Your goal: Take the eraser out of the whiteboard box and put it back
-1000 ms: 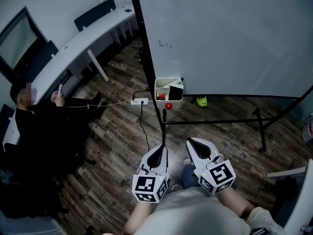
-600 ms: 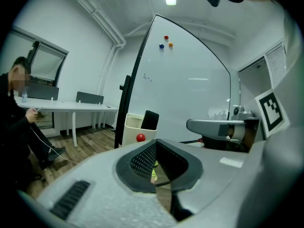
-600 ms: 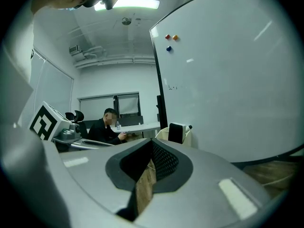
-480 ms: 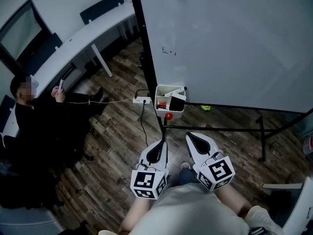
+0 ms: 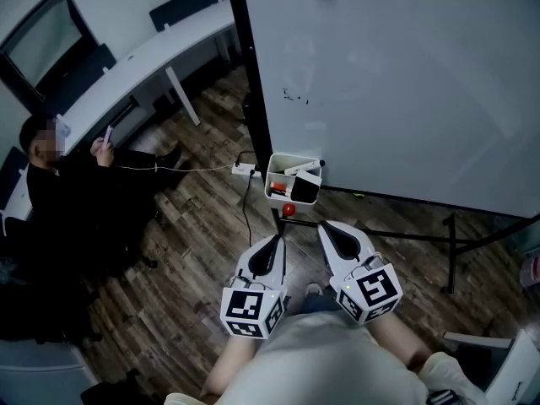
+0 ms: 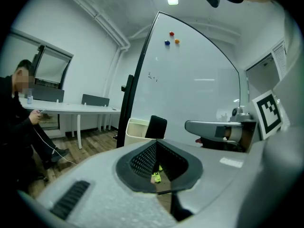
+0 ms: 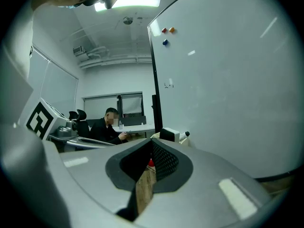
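fingers (image 6: 142,159) of my left gripper (image 5: 276,240) are pressed together on nothing, and those of my right gripper (image 5: 324,228) also, both hovering side by side near the whiteboard box (image 5: 287,158) without touching it, while the black eraser (image 5: 306,189) stands inside this box at its right end.

Bare floor (image 5: 211,226) before whiteboard box (image 5: 272,175), black stand post (image 5: 251,91) left, whiteboard (image 5: 405,83) behind

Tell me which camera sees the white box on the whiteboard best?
The head view: it looks down into the box, showing the black eraser inside. The left gripper view shows its side; the right gripper view only glimpses its top.
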{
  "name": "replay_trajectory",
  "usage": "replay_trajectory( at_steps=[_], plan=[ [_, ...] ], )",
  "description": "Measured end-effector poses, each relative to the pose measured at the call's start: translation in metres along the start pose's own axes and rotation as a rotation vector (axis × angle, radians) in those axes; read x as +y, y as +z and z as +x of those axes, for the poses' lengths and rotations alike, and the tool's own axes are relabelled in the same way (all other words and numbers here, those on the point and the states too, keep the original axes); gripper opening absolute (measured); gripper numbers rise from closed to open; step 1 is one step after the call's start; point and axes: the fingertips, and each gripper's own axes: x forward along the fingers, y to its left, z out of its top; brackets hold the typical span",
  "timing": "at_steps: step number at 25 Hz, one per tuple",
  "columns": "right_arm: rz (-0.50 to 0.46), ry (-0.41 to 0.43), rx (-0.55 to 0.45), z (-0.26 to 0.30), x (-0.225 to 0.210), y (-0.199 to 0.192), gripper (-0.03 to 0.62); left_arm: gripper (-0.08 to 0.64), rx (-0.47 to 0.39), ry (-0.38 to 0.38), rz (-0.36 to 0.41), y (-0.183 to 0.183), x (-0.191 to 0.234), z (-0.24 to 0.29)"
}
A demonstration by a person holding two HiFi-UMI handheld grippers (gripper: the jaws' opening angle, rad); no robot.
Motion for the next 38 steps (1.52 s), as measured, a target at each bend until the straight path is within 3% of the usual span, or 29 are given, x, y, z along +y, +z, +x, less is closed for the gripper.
replay_trajectory(
  at_steps=[9, 16, 22, 38],
  plan=[
    [-0.025, 0.053, 0.019, 0.019, -0.021, 0.001, 0.061, 0.006, -0.016, 0.059, -0.009, 0.005, 0.007, 0.02],
    [-0.028, 0.11, 0.038, 0.031, -0.03, 0.0, 0.171, 0.006, -0.016, 0.093, -0.008, 0.007, 0.008, 0.033],
    [-0.039, 0.143, 0.054, 0.045, -0.04, -0.006, 0.224, 0.006, -0.018, 0.123, -0.011, 0.006, 0.012, 0.045],
    [-0.051, 0.219, 0.075, 0.082, -0.05, -0.013, 0.284, 0.006, -0.009, 0.197, -0.02, 0.004, 0.031, 0.064]
  ],
)
